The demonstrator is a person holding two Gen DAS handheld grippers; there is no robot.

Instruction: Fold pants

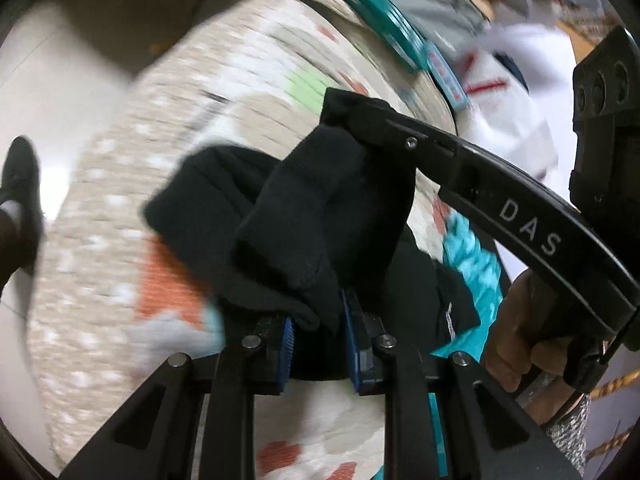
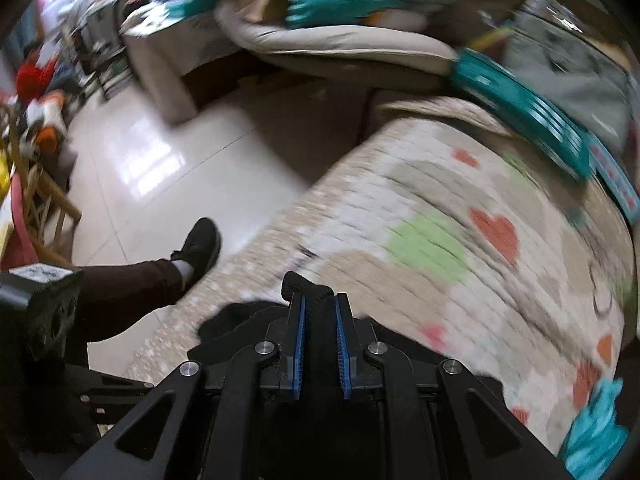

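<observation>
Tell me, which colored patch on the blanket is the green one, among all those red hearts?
The big round patch mid-blanket, left of the largest red heart. It alone is lime green and roundish; the others are red or orange hearts.

Black pants (image 1: 288,216) over a beige blanket (image 2: 460,216) with red hearts.

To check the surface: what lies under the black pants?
Under the pants lies a patterned blanket with hearts. The part directly beneath is covered. Both grippers, left and right, pinch the fabric.
</observation>
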